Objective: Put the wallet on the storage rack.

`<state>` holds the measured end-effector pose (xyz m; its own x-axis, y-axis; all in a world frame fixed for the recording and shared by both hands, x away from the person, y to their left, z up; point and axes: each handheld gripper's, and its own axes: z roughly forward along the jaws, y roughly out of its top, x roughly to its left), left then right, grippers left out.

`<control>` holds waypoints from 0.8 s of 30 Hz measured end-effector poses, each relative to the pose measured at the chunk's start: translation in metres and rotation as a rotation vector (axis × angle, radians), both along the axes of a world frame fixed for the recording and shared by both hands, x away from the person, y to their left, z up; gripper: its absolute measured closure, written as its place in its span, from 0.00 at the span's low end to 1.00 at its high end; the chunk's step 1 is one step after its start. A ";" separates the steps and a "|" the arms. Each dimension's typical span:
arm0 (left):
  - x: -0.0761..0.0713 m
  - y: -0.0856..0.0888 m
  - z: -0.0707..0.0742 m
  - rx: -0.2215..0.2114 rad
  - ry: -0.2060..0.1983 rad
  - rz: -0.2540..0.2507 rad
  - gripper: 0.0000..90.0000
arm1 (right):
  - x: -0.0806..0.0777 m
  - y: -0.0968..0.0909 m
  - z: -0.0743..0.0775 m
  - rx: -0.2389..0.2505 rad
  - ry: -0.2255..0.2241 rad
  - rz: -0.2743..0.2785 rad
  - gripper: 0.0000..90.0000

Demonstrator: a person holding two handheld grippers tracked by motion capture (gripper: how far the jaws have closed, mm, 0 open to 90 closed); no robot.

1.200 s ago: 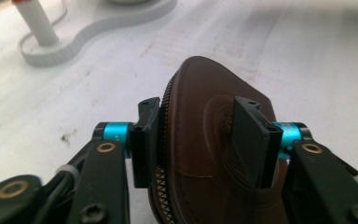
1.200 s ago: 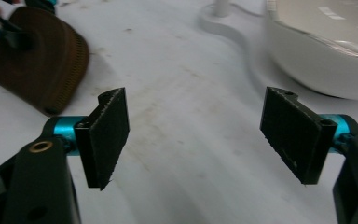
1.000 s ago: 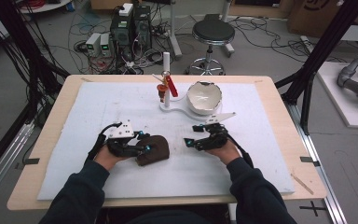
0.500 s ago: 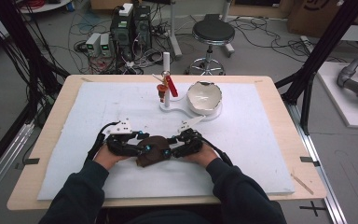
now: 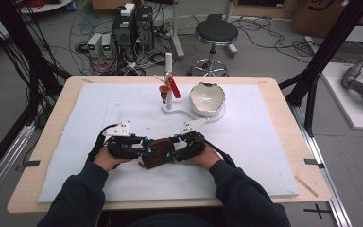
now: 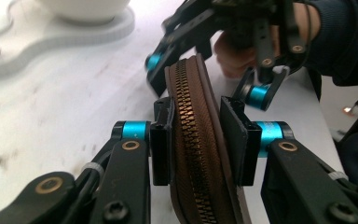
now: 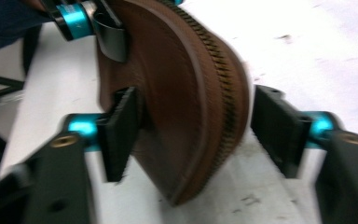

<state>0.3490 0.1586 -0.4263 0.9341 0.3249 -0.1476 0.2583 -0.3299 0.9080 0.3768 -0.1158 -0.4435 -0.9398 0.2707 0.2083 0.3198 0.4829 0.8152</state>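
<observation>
No legible text, label, brand, number or sign in any view. Cardboard box (image 5: 322, 14) at far right on the floor carries a dark printed mark, too small and cut off to read. Equipment boxes (image 5: 101, 45) on the floor behind the table have pale front panels, markings not resolvable. Grey plates on the grippers show dots, no characters. Brown zip pouch (image 6: 200, 154) shows bare leather and zipper teeth in both gripper views, no stamp or tag visible.
</observation>
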 end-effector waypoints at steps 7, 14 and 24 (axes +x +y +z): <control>0.005 0.012 0.004 -0.008 0.010 0.179 0.48 | 0.006 -0.013 0.005 0.034 0.078 0.019 0.68; 0.008 0.038 0.005 -0.048 -0.005 0.372 0.46 | 0.007 -0.035 0.017 0.061 0.028 -0.031 0.74; 0.013 0.057 0.002 -0.060 0.001 0.504 0.25 | 0.007 -0.076 0.042 0.108 -0.093 -0.165 0.74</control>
<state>0.3621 0.2156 -0.4243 0.6631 0.7265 -0.1805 0.3730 -0.1116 0.9211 0.3840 -0.1913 -0.4017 -0.9012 0.4034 0.1586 0.3080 0.3385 0.8891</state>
